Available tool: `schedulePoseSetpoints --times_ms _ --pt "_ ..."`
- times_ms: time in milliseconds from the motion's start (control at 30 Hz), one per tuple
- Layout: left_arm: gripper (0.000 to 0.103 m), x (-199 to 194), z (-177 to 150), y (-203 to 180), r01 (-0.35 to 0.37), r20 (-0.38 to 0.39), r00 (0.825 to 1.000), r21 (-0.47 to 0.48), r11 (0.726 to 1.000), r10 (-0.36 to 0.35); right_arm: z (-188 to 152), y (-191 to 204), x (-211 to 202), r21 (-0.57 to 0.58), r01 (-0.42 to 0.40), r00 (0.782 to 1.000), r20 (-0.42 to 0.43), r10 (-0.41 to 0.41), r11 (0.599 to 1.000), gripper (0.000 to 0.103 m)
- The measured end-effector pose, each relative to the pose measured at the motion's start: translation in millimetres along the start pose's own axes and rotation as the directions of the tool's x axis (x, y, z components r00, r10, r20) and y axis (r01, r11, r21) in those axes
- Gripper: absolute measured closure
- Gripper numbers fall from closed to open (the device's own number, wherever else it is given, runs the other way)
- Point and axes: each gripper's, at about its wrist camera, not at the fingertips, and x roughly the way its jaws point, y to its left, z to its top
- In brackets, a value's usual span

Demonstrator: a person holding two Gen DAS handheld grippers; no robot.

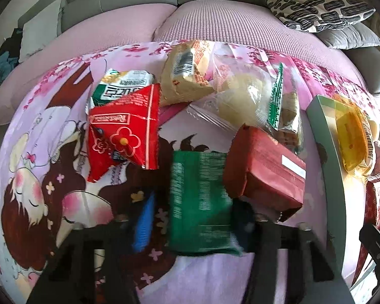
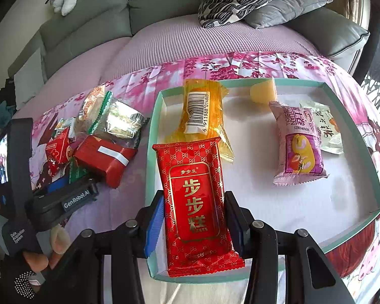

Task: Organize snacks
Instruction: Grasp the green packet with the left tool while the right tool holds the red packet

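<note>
While the right gripper (image 2: pixel 193 221) pinches a red packet with gold lettering (image 2: pixel 193 202) between its blue pads, that packet hangs over the near-left corner of the shallow teal-rimmed tray (image 2: pixel 352 230), pads pressed flat on both long sides. Already lying in the tray: an orange packet (image 2: pixel 202 116) with a barcode near the far-left corner, a small yellow wedge (image 2: pixel 263 92) by the far rim, and a pink packet (image 2: pixel 297 143) overlapping a white packet (image 2: pixel 328 131) toward the right side.

Over on the left, the left gripper (image 1: pixel 192 225) has its fingers closed in on a green packet (image 1: pixel 198 202) at the near edge of the loose pile on the cartoon-print cloth (image 1: pixel 38 167). It's blurry there, but the packet sits snug between the pads. Touching it on the right is a dark red block packet (image 1: pixel 266 169), and a bright red packet (image 1: pixel 124 134) lies just left of it. Further back are a clear bag with pale cakes (image 1: pixel 238 98) and a tan packet (image 1: pixel 185 76).
</note>
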Motion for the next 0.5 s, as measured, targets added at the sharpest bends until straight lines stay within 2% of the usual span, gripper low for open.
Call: schedulePoseSetpoints --times_ms 167,500 --pt "0.062 -2 0 4 0.012 -0.007 1.000 -0.024 1.000 -0.012 1 0 1 -0.003 0.006 1.000 -0.006 -0.006 1.000 0.055" --pt "0.062 -11 -3 16 -0.012 -0.047 0.999 -0.083 0.996 0.008 0 0 2 -0.005 0.017 1.000 -0.010 -0.017 1.000 0.055"
